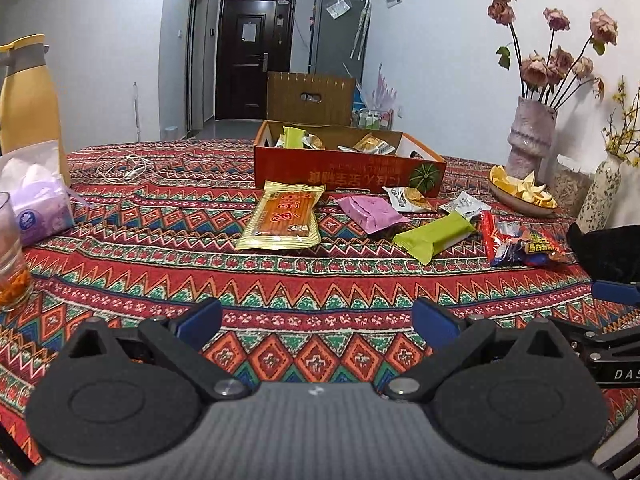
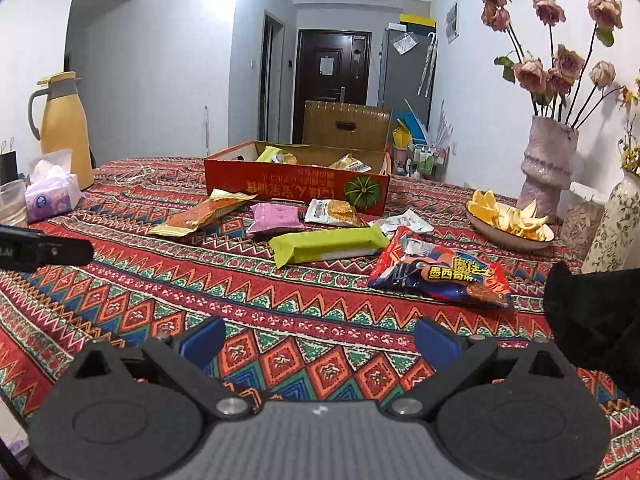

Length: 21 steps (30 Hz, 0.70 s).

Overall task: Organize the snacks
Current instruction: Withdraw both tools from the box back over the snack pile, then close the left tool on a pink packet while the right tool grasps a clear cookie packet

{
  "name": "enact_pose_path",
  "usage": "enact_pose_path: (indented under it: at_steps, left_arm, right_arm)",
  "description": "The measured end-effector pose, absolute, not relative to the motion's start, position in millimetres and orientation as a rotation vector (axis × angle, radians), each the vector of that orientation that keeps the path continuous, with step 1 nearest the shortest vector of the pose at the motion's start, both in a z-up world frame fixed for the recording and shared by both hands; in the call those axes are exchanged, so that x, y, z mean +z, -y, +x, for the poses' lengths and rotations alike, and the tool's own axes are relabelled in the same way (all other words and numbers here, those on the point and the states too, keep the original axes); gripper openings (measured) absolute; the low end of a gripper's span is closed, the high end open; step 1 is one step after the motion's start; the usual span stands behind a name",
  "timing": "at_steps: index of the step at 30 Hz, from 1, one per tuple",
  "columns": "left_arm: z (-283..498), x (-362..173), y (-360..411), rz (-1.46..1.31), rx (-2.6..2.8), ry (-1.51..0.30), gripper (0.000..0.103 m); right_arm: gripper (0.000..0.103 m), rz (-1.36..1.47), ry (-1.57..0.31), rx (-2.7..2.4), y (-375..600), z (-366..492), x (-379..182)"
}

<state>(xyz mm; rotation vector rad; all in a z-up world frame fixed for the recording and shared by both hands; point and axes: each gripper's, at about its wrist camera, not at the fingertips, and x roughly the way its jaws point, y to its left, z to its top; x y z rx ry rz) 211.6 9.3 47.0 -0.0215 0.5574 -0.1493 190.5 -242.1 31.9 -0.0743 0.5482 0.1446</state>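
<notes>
On the patterned cloth (image 2: 280, 320), 6 snack packs are seen scattered in front of the red box (image 2: 296, 186): a gold pack (image 2: 200, 216), a pink one (image 2: 276, 218), a white cracker pack (image 2: 334, 212), a silver wrapper (image 2: 404, 222), a green bar (image 2: 328, 244) and a red-blue bag (image 2: 440, 272). More snacks are held inside the box. The left gripper (image 1: 316, 318) is held low over the cloth, jaws spread wide, nothing gripped. The right gripper (image 2: 318, 338) is likewise spread wide and empty, with the red-blue bag just ahead to its right. A fruit plate (image 2: 508, 236) and vase (image 2: 548, 164) are set at the right.
</notes>
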Motion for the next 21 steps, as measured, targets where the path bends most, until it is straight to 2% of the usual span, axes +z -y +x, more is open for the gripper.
enact_pose_path:
  at_steps: [9, 21]
  left_arm:
    - [273, 46, 15, -0.054, -0.217, -0.602, 0.103]
    - [428, 26, 92, 0.010, -0.295, -0.620, 0.098]
  right_arm:
    - [0.101, -0.012, -0.548, 0.130, 261, 227, 31]
    - [0.101, -0.006, -0.556, 0.081, 291, 290, 36]
